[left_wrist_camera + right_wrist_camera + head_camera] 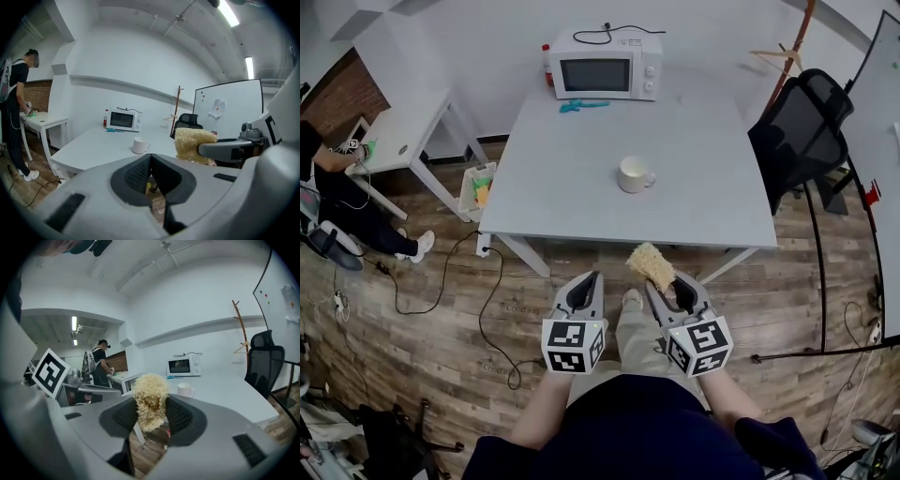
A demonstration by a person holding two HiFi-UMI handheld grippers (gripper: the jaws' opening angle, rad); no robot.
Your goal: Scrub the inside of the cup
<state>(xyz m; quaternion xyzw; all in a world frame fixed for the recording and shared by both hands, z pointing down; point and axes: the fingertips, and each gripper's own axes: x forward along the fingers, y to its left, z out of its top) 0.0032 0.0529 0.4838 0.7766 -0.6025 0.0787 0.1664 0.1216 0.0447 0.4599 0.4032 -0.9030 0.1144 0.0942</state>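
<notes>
Head view: grey table [572, 202] on wood floor [441, 328]; white cup [634, 174] near its centre, microwave [606, 64] at far edge; black chair [802, 131] alongside; left gripper [589, 278] closed, empty; right gripper [667, 280] clamping a yellow scrubber [651, 262]

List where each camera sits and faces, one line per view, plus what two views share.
Head view: on the person's head, facing steeply down at table and cup; forearms, left tool and right tool show.
Left gripper view: on the left tool, facing along its shut jaws toward the cup; right tool shows at right.
Right gripper view: on the right tool, facing past its gripped sponge toward the cup; left tool shows at left.
Shared: both gripper views show cup, microwave and a standing person.
</notes>
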